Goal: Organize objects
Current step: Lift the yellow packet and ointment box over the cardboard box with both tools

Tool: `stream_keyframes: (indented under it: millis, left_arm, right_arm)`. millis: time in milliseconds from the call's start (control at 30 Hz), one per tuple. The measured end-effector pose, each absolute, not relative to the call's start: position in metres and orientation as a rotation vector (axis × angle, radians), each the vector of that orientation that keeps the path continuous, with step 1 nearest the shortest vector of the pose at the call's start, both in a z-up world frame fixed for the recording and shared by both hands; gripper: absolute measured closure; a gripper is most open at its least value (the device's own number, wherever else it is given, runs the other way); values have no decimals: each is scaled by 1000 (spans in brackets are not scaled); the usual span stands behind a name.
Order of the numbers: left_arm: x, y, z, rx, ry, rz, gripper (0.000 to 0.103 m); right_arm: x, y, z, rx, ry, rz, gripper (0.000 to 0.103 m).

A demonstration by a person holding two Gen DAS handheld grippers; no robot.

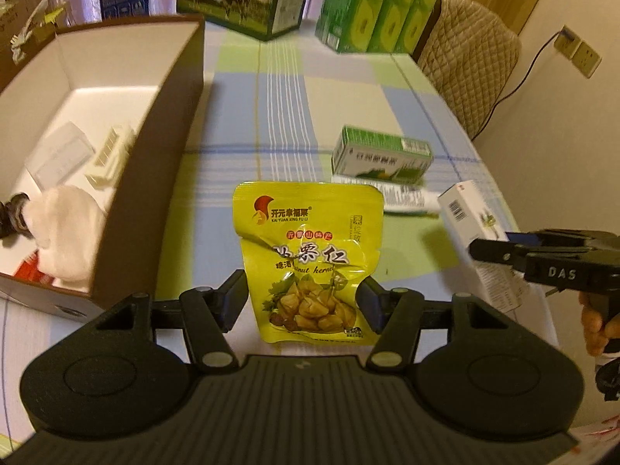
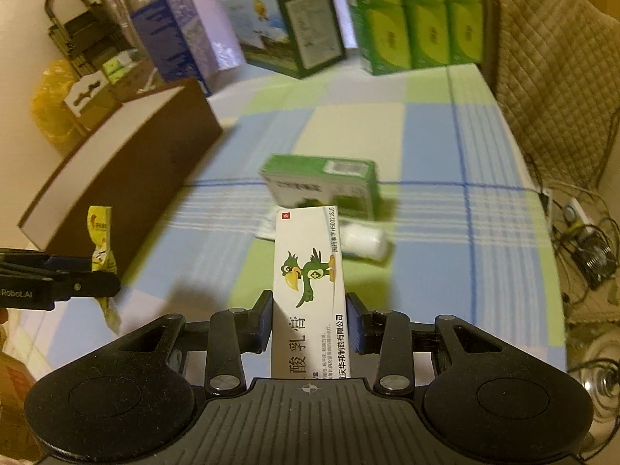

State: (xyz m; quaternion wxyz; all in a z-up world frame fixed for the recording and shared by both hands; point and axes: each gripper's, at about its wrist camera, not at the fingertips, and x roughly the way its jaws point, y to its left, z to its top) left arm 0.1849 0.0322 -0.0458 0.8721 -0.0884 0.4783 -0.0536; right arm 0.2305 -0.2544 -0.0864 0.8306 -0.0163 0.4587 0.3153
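— The left claw (image 1: 302,302)?
— Clamped on the yellow chestnut pouch (image 1: 308,259), long axis pointing away from the claw, just right of the brown box (image 1: 155,178).
— And the right claw (image 2: 309,319)?
— Gripping a white ointment carton (image 2: 308,271) (long axis forward), above the counter (image 2: 426,135), toward its far edge.

A yellow chestnut pouch (image 1: 308,263) and a white ointment carton (image 2: 310,290) stand upright, each pinched at its sides.

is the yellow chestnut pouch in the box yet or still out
Out. The yellow chestnut pouch is pinched in the left claw above the tablecloth, beside the brown box, not inside it.
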Motion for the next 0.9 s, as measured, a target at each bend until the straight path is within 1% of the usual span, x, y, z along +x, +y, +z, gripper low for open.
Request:
stream_keyframes:
  millis: [433,900]
  left_arm:
    - [175,75,0,-196,895,-87,47]
    - [165,168,31,-202,824,-9,47]
  right_arm:
    - [214,-189,-51,-16,914,785,68]
    - [187,-71,-29,18,888,943,68]
